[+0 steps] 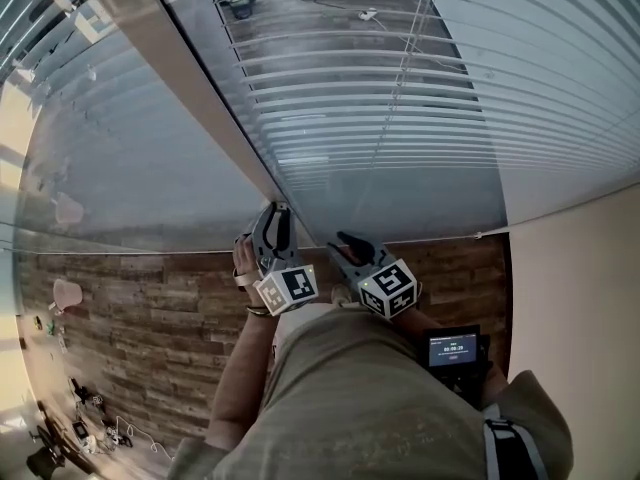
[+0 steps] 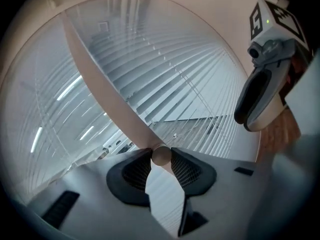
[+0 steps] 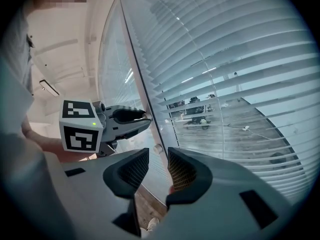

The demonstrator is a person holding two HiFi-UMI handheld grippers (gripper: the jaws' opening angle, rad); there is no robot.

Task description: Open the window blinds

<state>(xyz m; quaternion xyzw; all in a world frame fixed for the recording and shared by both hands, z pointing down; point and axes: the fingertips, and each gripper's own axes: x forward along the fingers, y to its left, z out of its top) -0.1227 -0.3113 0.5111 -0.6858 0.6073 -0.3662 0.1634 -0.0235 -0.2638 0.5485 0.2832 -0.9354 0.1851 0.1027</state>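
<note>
The window blinds hung lowered across the glass and filled the upper half of the head view, their thin slats running in close rows. A pale wand slanted down from the upper left of that frame to the left gripper at centre. In the left gripper view the left gripper had its jaws pinching the wand near its rounded lower end, one dark pad on each side of it, with the blinds behind. The right gripper sat just beside the left one, slightly lower and to the right in the head view, and appeared at the right edge of the left gripper view. In its own view the right gripper had its jaws spread with nothing pressed between the pads, facing the blinds; the left gripper showed at centre left, on the wand. A wooden floor lay below, in the lower left of the head view.
</note>
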